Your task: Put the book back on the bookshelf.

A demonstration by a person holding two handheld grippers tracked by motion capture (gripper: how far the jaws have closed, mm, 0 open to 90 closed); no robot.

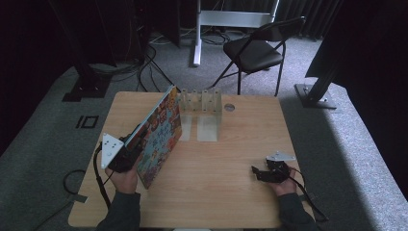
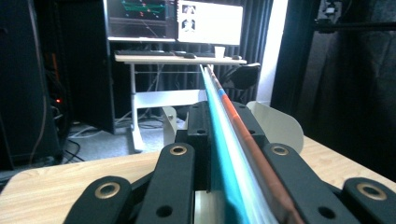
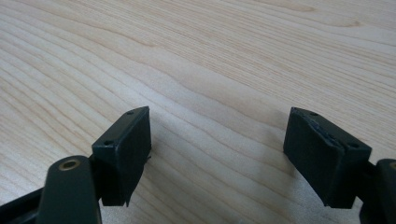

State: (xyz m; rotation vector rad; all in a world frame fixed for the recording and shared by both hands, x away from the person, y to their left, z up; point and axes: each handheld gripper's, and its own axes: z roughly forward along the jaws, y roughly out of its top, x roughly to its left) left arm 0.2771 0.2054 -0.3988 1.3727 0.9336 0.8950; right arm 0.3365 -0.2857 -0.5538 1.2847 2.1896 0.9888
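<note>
Counts: one wooden table (image 1: 231, 159); one picture book (image 1: 161, 132); one clear slotted rack (image 1: 201, 103), apparently four dividers, hard to tell; two grippers, left gripper (image 1: 126, 149) and right gripper (image 1: 257, 172); one folding chair (image 1: 255, 48); two lit monitors (image 2: 173, 21); one white cup (image 2: 219, 52)

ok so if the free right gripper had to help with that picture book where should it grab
Probably the book's raised top edge near the far corner, coming from above. It stands tilted on its long edge, so the thin edge suits jaws. The left gripper already clamps the near end; the right gripper rests open.
</note>
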